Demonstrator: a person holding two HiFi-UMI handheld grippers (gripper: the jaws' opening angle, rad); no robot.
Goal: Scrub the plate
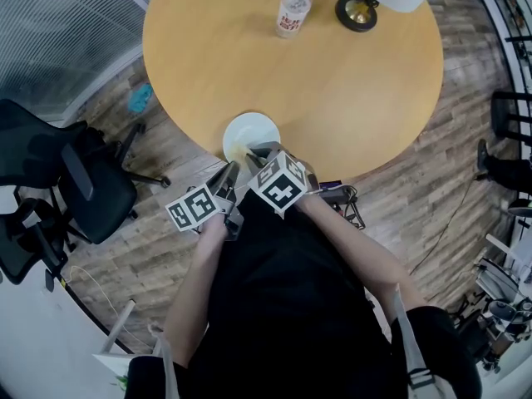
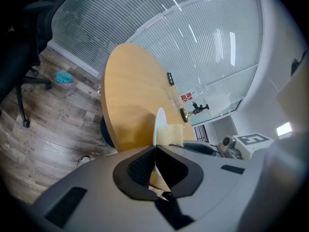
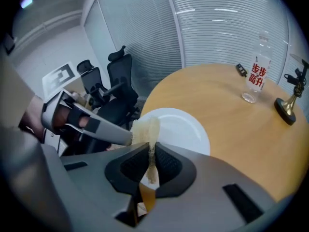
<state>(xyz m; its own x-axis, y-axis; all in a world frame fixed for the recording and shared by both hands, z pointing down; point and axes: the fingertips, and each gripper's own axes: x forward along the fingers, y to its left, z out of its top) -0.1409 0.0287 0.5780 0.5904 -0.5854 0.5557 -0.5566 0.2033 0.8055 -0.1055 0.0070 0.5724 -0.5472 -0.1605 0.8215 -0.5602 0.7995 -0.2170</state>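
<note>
**Both grippers clamped: one on the plate, one on the sponge**

The left gripper has its jaws drawn in to a thin slit on the rim of the white plate. The plate runs edge-on between them in the left gripper view.

The right gripper is pinched tight on a yellow sponge. The sponge is squashed thin between the pads, with its free end sticking out past the jaw tips. That end rests at the plate's near rim (just beside the left gripper's tip, as the right gripper view shows).

The plate sits at the near edge of the round table, directly ahead of both grippers, which meet at its near side. A bottle and a lamp base stand at the table's far side, well apart from the plate.
</note>
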